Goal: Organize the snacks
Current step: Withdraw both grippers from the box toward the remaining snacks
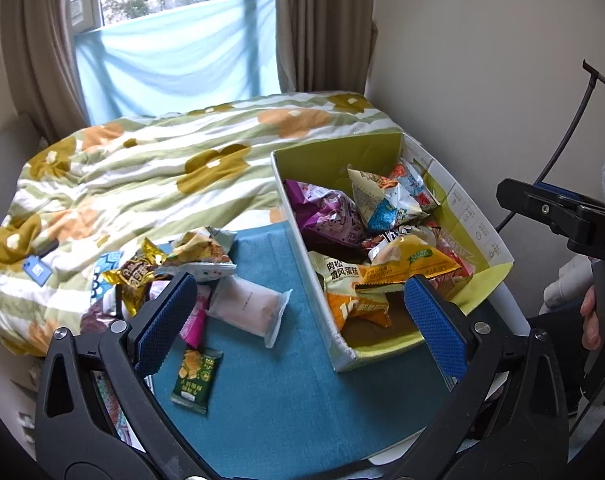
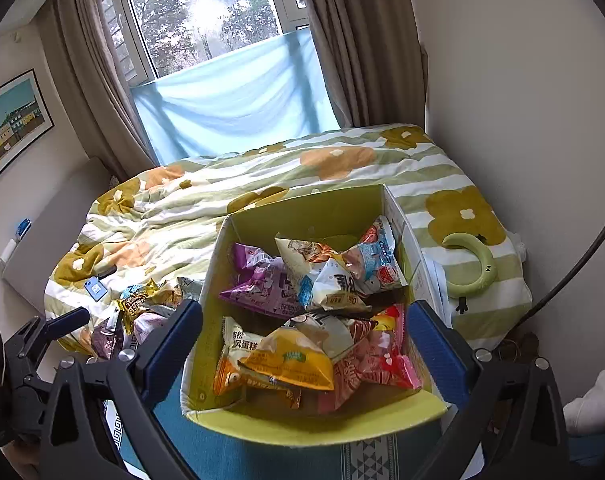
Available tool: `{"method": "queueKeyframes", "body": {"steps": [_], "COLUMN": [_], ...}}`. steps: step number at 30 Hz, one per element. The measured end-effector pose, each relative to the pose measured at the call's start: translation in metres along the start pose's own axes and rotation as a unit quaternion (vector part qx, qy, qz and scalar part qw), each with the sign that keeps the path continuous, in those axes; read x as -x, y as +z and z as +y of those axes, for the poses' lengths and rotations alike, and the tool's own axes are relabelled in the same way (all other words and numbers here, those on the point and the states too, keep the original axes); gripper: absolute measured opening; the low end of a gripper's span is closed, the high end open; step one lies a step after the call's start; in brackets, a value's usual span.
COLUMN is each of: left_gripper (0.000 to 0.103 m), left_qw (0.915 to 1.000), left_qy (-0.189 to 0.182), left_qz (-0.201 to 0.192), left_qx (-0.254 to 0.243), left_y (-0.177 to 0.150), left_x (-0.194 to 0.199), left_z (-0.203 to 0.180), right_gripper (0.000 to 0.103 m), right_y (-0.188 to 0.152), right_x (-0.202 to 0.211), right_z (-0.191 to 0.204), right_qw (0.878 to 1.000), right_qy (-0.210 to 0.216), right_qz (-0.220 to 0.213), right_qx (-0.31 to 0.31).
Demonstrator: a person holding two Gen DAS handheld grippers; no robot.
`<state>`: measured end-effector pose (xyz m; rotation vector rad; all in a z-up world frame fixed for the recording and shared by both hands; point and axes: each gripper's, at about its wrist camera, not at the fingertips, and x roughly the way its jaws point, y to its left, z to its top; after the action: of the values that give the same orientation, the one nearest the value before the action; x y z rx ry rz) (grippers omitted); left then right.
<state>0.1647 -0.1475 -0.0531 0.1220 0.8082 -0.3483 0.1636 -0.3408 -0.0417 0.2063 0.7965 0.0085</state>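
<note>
A cardboard box with a green inside (image 1: pixel 334 160) (image 2: pixel 302 208) stands on a teal cloth (image 1: pixel 286 400) and holds several snack packets, among them a yellow one (image 1: pixel 414 266) (image 2: pixel 290 360) and a purple one (image 1: pixel 330 216) (image 2: pixel 262 284). Left of the box lie loose packets: a white one (image 1: pixel 250 310), a small dark green one (image 1: pixel 194 376), a gold one (image 1: pixel 136 276). My left gripper (image 1: pixel 298 320) is open and empty above the cloth and the box's near-left corner. My right gripper (image 2: pixel 302 356) is open and empty over the box. It also shows in the left wrist view (image 1: pixel 562 216).
A flowered quilt (image 1: pixel 142 168) covers the bed behind. A blue tag (image 1: pixel 36 270) lies on it at left. A green curved object (image 2: pixel 474 264) lies right of the box. A wall (image 1: pixel 482 60) runs close on the right, with window and curtains behind.
</note>
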Motion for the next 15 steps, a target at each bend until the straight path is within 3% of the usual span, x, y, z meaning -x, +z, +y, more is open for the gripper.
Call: {"method": "queueKeyframes", "body": {"steps": [7, 15], "left_gripper": [0.102, 0.102], "left_qw": [0.9993, 0.9954], "left_qy": [0.024, 0.086], "left_qz": [-0.021, -0.019], "left_qx": [0.022, 0.039], "left_y": [-0.033, -0.081], "left_x": [0.055, 0.102], "left_z": [0.011, 0.033], "right_gripper": [0.102, 0.102], "right_y": [-0.023, -0.050], "right_x": [0.040, 0.068], "right_z": [0.012, 0.040], "right_qw": [1.000, 0.999], "right_qy": [0.006, 0.033], "right_qz": [-0.006, -0.023], "right_qx": [0.009, 0.015]}}
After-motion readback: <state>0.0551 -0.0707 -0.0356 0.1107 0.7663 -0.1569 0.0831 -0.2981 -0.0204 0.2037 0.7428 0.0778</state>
